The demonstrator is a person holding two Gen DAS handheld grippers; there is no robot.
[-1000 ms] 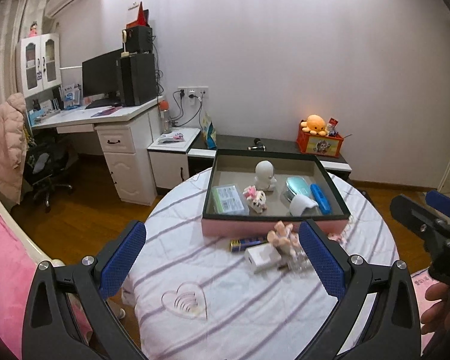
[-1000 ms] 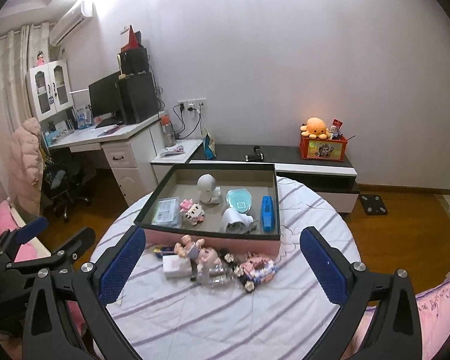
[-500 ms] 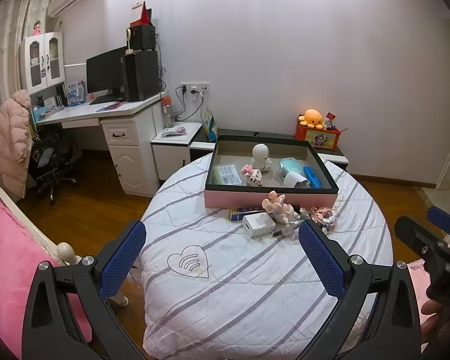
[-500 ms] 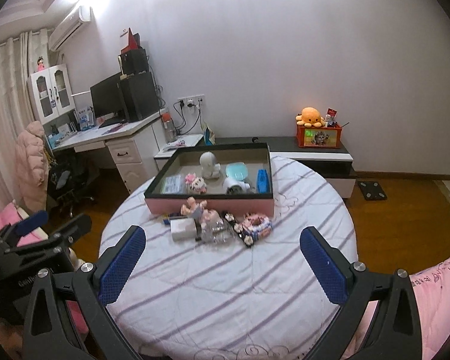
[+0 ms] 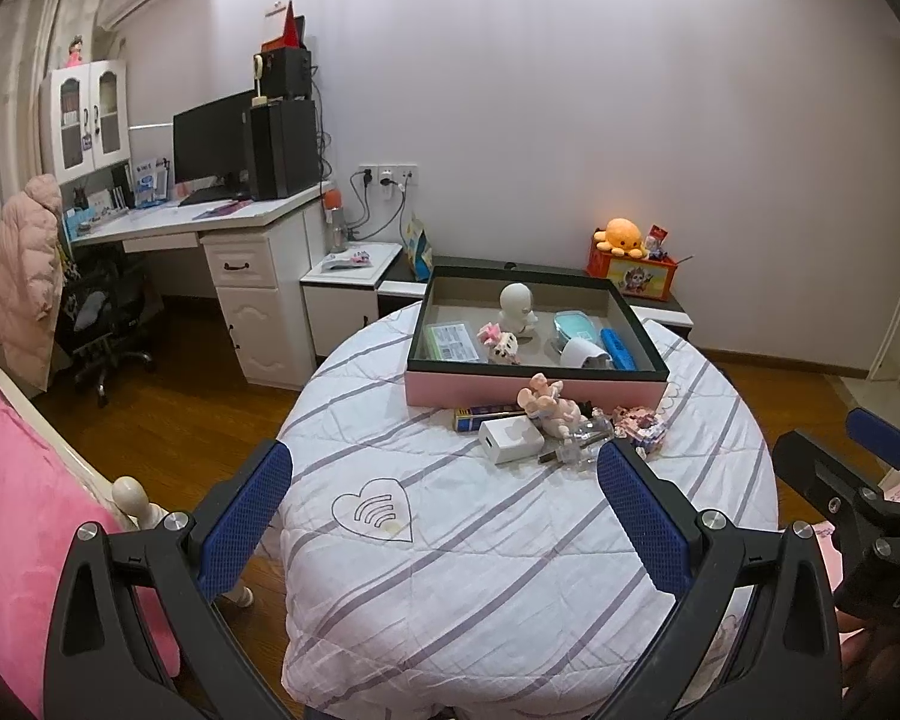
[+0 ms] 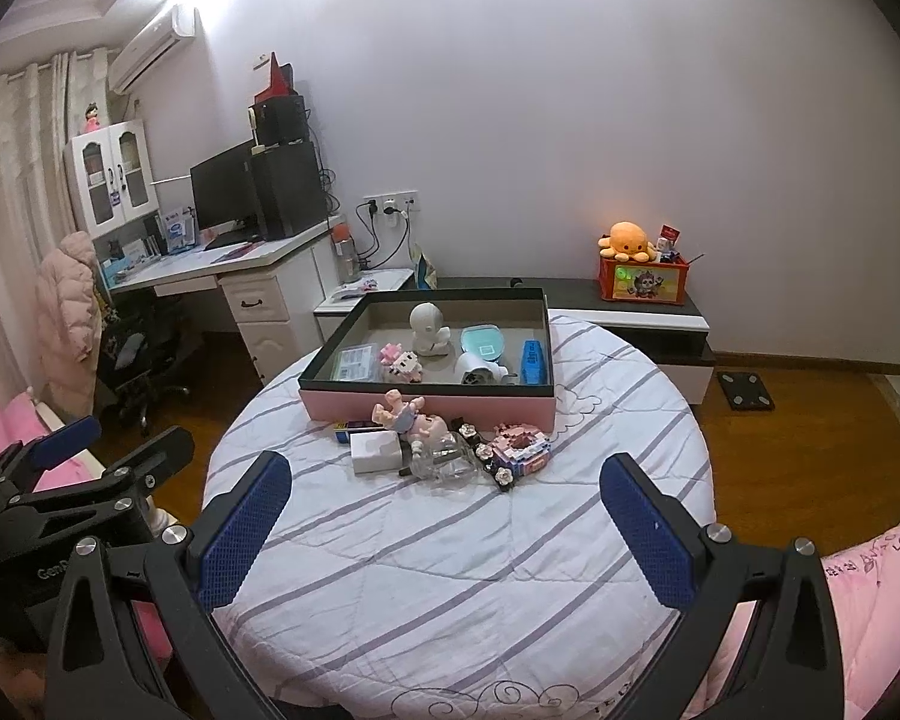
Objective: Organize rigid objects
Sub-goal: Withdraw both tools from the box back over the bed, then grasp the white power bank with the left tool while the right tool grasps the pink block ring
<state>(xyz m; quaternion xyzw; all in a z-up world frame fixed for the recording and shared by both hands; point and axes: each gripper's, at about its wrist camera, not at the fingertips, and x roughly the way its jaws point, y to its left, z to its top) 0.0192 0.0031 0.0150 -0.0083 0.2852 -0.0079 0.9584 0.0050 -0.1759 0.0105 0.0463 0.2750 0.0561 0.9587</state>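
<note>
Jaws on both grippers stand wide apart and hold nothing: the left gripper and the right gripper both hang above the near half of the round table, well short of the goods.

The landmark is the shallow pink-sided box at the far side of the table. Inside it sit a white figurine, a small pink toy, a clear packet, a teal case, a white cup lying on its side and a blue bar. Just in front of the box, touching or overlapping one another, lie the unsorted items: a white block, a pink doll, a clear bottle, a pink brick model and a dark flat pack against the box's wall.

Assessment: sorting is partly done; the cluster remains outside.

Risks: the items are crowded, so closing on one may drag or tip its neighbour. The bottle looks smooth and round and may slip or roll. The brick model could shed pieces under a hard squeeze. The quilted cover may bunch.
</note>
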